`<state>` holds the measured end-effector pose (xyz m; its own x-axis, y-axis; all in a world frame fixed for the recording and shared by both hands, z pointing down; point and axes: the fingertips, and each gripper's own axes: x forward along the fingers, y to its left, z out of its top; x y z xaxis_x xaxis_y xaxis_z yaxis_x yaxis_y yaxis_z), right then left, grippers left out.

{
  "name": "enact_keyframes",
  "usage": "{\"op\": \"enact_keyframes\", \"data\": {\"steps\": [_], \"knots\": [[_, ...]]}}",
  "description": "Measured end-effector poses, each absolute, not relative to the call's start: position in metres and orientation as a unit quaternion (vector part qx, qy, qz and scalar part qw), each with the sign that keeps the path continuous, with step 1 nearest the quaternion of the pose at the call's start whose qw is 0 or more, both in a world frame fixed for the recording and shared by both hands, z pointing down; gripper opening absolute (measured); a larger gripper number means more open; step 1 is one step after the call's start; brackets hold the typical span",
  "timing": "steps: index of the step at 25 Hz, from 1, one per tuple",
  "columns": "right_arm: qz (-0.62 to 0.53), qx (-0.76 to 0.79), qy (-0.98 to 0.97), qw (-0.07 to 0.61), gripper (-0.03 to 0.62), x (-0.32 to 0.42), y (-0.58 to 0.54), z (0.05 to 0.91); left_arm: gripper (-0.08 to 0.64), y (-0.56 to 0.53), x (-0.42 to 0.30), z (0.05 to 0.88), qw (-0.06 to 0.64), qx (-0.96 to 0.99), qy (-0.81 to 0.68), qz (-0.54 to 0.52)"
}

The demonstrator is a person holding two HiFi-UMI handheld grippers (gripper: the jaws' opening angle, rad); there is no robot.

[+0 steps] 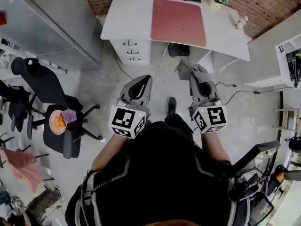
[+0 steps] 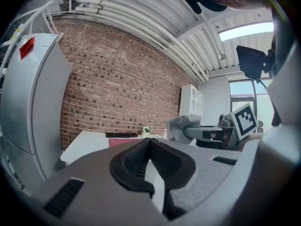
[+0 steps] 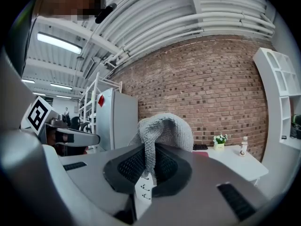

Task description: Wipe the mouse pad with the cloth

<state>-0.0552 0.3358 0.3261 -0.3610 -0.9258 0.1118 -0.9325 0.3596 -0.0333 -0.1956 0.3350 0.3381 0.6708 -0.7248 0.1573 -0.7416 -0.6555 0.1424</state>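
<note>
Clamping the cloth (image 3: 165, 125), right gripper (image 3: 149, 155) hangs before the desk (image 1: 126, 19) edge.

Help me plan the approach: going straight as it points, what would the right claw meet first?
Likely the front edge of the white desk, by the red mouse pad; nothing shows between. The held cloth would touch first; depth unclear.

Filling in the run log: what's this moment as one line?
right tongs: shut on cloth | left tongs: shut, empty | mouse pad: on desk, ahead, no contact
</note>
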Motion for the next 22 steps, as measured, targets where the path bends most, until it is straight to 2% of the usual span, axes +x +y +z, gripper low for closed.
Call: {"op": "enact_keyframes", "data": {"steps": [10, 22], "knots": [[0.051, 0.528, -0.847, 0.04, 0.029, -0.033, 0.26, 0.333, 0.0, 0.265, -0.167, 0.349, 0.104, 0.892, -0.435, 0.062], [0.081, 0.472, -0.876, 0.056, 0.029, 0.008, 0.149, 0.361, 0.0, 0.165, -0.117, 0.378, 0.148, 0.863, -0.475, 0.093]]}}
